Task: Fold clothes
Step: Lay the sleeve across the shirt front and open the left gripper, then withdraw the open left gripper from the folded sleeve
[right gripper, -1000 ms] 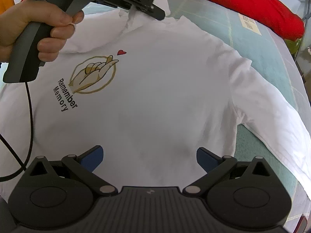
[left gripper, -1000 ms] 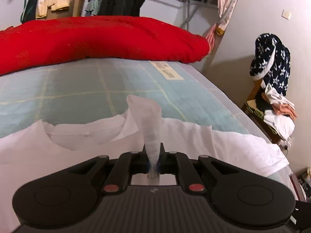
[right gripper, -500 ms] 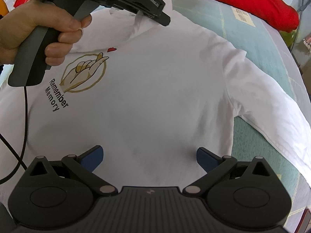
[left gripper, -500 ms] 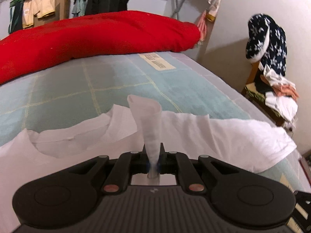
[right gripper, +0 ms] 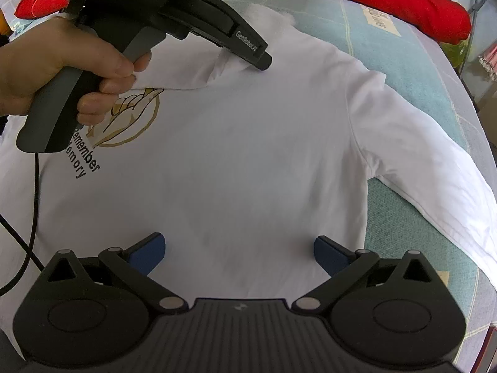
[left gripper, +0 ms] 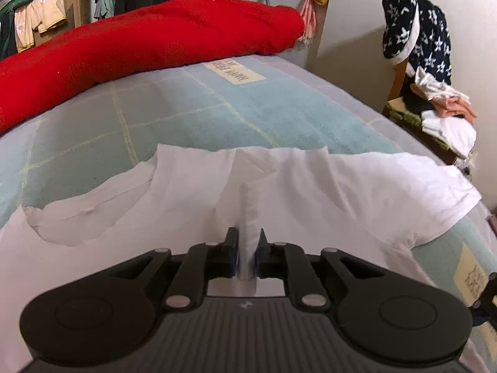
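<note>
A white T-shirt with a gold hand print and the words "Remember Memory" lies face up on the bed. A person's hand holds my left gripper low over the shoulder beside the collar. In the left wrist view its jaws are opening, and a thin ridge of the white T-shirt still lies between them at my left gripper, slack. My right gripper hovers open over the shirt's lower middle with nothing between its blue pads.
A long red blanket lies along the far side of the teal checked bed cover. To the right a chair piled with clothes stands by the wall. A black cable hangs from the left handle.
The left gripper has sunk toward the shirt. The upright tuft of cloth it pinched now lies low and slack, and its jaws have parted a little. The right gripper has kept still.
</note>
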